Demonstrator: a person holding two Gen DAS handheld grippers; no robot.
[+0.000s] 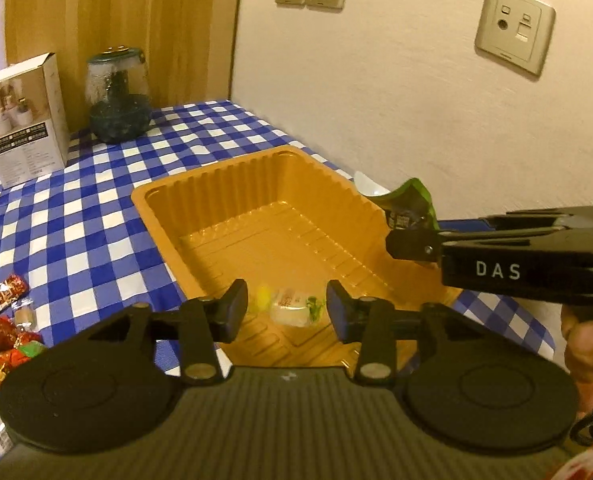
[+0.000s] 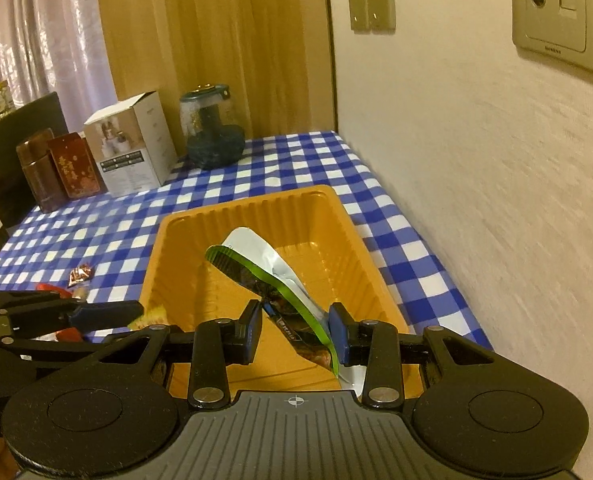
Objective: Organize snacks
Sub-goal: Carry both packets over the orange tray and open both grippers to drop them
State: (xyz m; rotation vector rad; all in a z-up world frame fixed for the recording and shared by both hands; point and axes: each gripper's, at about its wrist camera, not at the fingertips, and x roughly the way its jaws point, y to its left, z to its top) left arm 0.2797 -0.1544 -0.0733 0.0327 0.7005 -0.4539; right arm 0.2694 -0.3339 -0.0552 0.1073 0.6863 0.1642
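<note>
Left wrist view. Left gripper (image 1: 287, 312) hangs over the near end of the orange tray (image 1: 216, 184). Jaws parted; nothing pressed between the pads. A small clear-wrapped candy (image 1: 290, 310), pale with yellow and green ends, shows in the gap, blurred; cannot tell whether it is falling or lying on the tray floor. The rest of the tray floor is bare. The tray sits on a blue-and-white checked cloth (image 1: 76, 220), close to the wall (image 1: 416, 100). Loose red and green wrapped sweets (image 1: 10, 328) lie on the cloth left of the gripper, outside the tray. At the far edge of the cloth stand a white box (image 1: 24, 120) and a dark green glass jar (image 1: 118, 96). Right gripper (image 1: 410, 242) comes in from the right edge above the tray's right rim, a green packet (image 1: 410, 200) sticking up out of its tip. Fingers of a hand (image 1: 584, 344) show under it.

Right wrist view. Right gripper (image 2: 296, 332) is over the tray (image 2: 348, 240), jaws closed on the green packet (image 2: 264, 272). The packet is green-edged with a silver inner face, tilted up and away over the tray's middle, its lower end pinched against the right pad. Left gripper (image 2: 108, 314) is seen side-on at the left, at the tray's near left corner. One red sweet (image 2: 80, 274) lies on the cloth (image 2: 396, 240) left of the tray. Box (image 2: 132, 148), jar (image 2: 212, 128) and two brown tins (image 2: 56, 168) stand at the back.
</note>
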